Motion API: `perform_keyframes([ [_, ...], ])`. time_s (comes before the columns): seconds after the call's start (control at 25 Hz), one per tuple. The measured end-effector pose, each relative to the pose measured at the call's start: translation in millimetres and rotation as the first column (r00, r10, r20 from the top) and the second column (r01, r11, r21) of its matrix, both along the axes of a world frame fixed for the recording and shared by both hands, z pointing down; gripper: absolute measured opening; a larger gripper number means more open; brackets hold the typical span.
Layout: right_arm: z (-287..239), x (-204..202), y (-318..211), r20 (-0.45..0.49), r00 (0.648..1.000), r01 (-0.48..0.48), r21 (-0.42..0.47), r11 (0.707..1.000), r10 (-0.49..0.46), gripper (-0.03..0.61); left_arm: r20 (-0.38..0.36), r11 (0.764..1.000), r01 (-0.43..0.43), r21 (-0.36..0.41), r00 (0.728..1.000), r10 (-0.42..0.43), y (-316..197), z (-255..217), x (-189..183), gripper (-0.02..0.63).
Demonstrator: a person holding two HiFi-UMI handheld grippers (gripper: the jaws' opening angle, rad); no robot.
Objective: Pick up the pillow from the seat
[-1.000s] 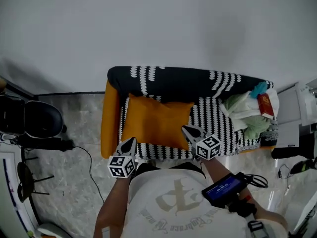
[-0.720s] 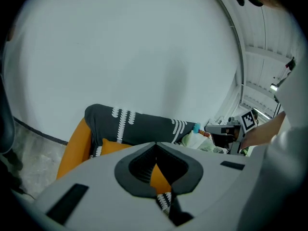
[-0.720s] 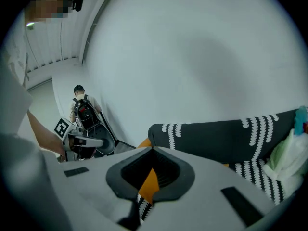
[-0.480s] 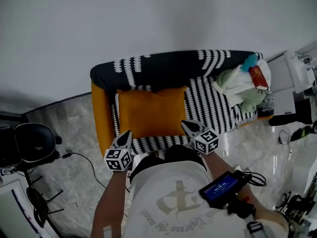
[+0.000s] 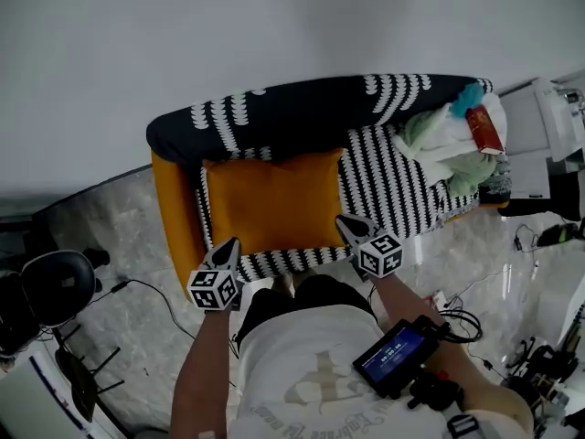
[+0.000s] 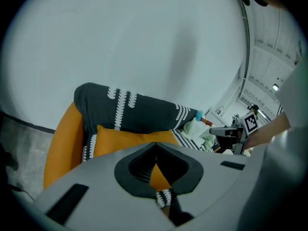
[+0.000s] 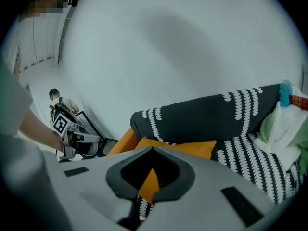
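The pillow (image 5: 274, 199) is a plump orange rectangle with pointed corners, lying flat on the seat (image 5: 388, 186). It covers the end of that black-and-white striped cushion nearest the orange arm (image 5: 172, 213), just beside it, with its long back edge against the dark patterned backrest (image 5: 302, 117). A band of stripes shows along the seat's front rim below the pillow

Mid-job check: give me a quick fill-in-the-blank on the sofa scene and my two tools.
The pillow on the sofa is ___ in colour. The left tool and the right tool both have their jaws ___. In the head view, the pile of clothes sits at the sofa's ___ end.
Missing words: orange; shut; right.
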State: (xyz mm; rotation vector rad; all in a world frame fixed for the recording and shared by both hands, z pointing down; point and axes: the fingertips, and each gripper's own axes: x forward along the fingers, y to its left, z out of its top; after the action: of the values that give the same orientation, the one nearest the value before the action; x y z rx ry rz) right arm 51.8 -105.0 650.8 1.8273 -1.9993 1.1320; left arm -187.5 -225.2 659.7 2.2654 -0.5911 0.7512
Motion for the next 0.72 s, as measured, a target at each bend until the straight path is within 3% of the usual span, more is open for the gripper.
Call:
perform_keyframes([
  [0.36, 59, 19, -15, 0.015, 1.0, 0.021, -0.095, 0.995, -0.02, 0.012, 0.071, 0.997, 0.053, -0.047, 0.996, -0.05, -21, 55, -8, 0.011],
  [0.72, 111, 24, -16, 0.01, 1.0, 0.014, -0.183, 0.983, -0.013, 0.014, 0.172, 0.995, 0.054, -0.084, 0.984, -0.039, -38, 114, -24, 0.012],
])
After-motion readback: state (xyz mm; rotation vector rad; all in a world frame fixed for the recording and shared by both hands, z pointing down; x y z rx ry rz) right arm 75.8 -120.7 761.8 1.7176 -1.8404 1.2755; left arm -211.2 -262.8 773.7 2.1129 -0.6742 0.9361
